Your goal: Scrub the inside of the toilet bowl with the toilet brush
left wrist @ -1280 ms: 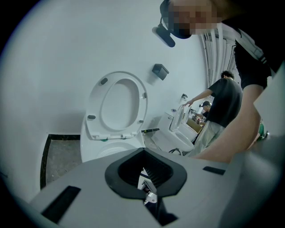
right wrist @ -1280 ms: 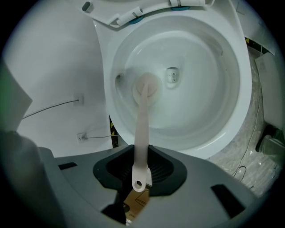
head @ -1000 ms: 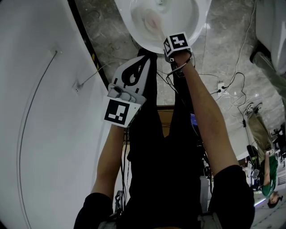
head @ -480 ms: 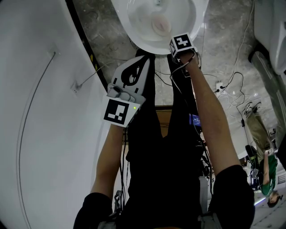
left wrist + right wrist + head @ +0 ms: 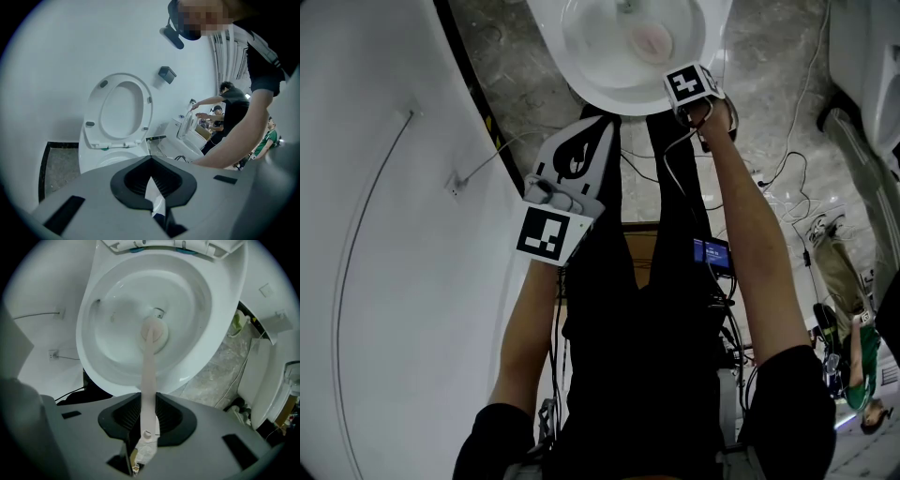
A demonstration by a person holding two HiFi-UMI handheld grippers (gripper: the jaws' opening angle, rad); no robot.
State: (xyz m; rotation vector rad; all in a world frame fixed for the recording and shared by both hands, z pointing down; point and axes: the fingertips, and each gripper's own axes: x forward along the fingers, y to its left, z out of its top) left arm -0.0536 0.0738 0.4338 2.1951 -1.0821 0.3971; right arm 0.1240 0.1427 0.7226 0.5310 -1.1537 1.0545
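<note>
The white toilet bowl (image 5: 581,66) lies at the top of the head view, with its seat (image 5: 121,108) raised. A pale pink toilet brush (image 5: 149,376) runs from my right gripper (image 5: 149,414) down into the bowl (image 5: 112,296), and its round head (image 5: 154,331) rests near the drain. My right gripper (image 5: 694,89) hangs over the bowl's near right rim, shut on the brush handle. The brush head (image 5: 652,39) shows pink inside the bowl. My left gripper (image 5: 574,173) is held back from the bowl above the floor. Its jaws (image 5: 151,180) look shut, with a small white scrap between them.
A white curved wall panel (image 5: 384,281) fills the left. Cables (image 5: 787,187) trail over the marbled floor at right. Another white toilet (image 5: 187,136) and several people (image 5: 232,108) stand farther right. A white fixture (image 5: 862,56) sits at the upper right.
My right gripper has moved right and slightly farther along the bowl's rim, sweeping the brush head rightward inside the bowl. The left gripper has stayed where it was.
</note>
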